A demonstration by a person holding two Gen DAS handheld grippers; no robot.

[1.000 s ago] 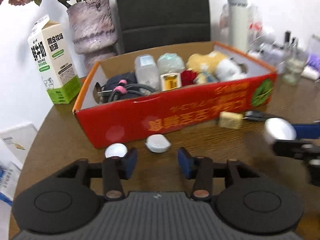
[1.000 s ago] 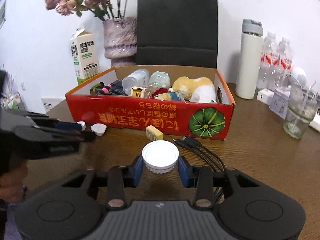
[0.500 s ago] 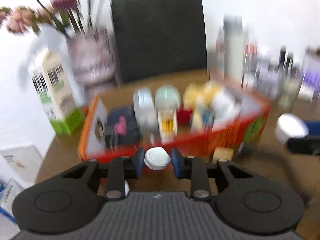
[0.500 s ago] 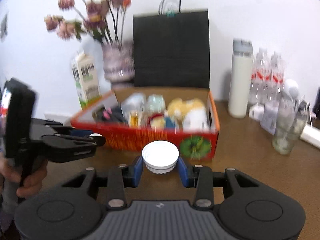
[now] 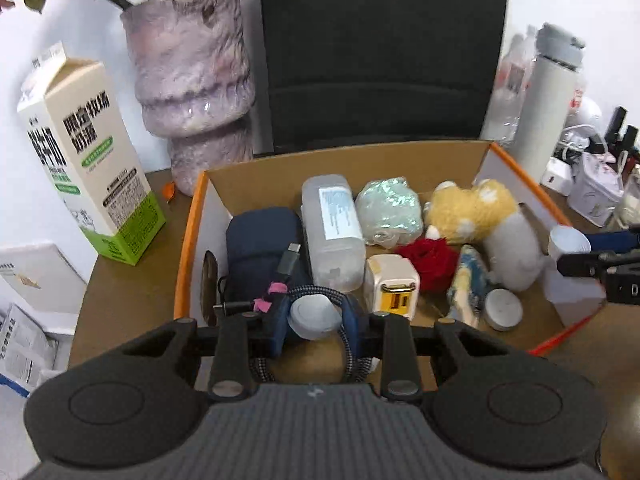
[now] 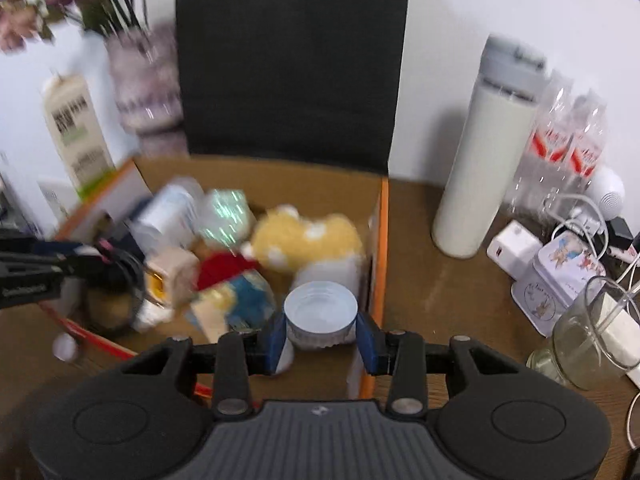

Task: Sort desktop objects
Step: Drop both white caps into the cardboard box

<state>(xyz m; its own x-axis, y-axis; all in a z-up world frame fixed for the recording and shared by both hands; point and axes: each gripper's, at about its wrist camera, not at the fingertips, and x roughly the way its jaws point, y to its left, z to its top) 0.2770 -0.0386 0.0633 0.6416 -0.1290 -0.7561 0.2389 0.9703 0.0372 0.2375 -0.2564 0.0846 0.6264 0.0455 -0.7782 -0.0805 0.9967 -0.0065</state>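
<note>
**Both grippers over the box, each carrying a white item**

Change since one second ago: the left gripper then stood open above the table in front of the box, with two white items lying on the wood. It now hangs over the near left part of the cardboard box, its blue pads pinching a small white round case above the braided cable and navy pouch. The right gripper, which held its white lid above the table, has moved over the box's right end; its pads remain closed on the lid's sides, open face up.

Left to right inside the box: navy pouch, clear plastic container, white charger, green-white wrapped bundle, red woolly item, yellow and white plush toy, and a round white puck at the near right.

Hard to make out: the right wrist view is motion-blurred on its left side, so the box contents there are smeared. The box's outer front face is hidden behind the grippers. A small white object lies just outside the box, identity unclear.

Writing: the milk carton left of the box carries Chinese characters on cream and green panels; smaller print is unreadable. The white flask shows no legible marking.
</note>
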